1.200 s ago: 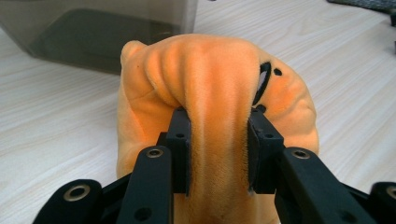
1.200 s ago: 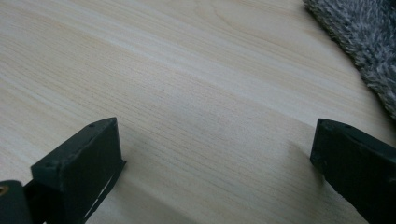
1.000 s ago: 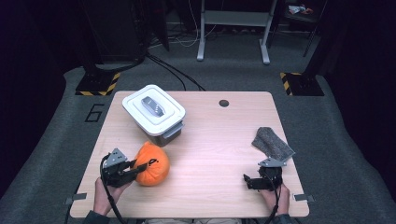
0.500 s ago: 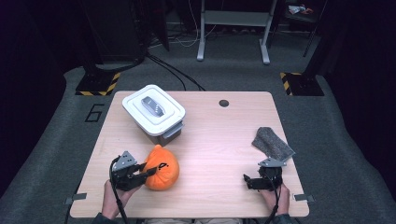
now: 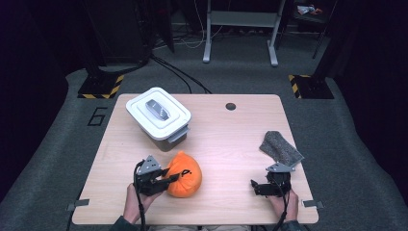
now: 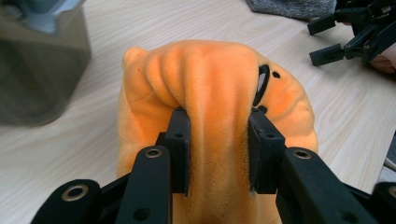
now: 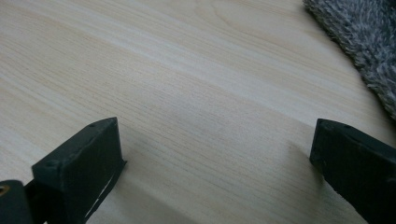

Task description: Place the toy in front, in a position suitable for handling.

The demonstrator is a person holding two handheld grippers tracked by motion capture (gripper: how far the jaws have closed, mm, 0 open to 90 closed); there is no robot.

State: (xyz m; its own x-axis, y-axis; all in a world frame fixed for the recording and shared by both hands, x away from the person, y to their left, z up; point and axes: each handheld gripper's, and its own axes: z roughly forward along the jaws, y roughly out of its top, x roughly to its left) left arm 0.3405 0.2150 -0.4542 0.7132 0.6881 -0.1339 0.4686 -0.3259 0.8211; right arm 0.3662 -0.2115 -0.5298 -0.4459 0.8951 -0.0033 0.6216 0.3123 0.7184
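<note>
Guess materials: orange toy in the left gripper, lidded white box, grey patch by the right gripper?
Orange toy: plush fabric, soft-stuffed; short nap, bunches into folds between the left gripper pads.
White box: looks like smooth moulded plastic, faint sheen.
Grey patch: fuzzy cloth, probably fleece or towelling.

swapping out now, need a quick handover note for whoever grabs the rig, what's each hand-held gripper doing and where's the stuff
Left hand-held gripper: shut on the orange plush toy, pinching a fold of its fabric; the toy sits on the table near the front edge, just in front of the white lidded box.
Right hand-held gripper: open, holding nothing, low over bare table near the grey cloth.
Done: toy gripped.
Left: the box lid is on, so the toy is not in the box; the cloth lies untouched.
</note>
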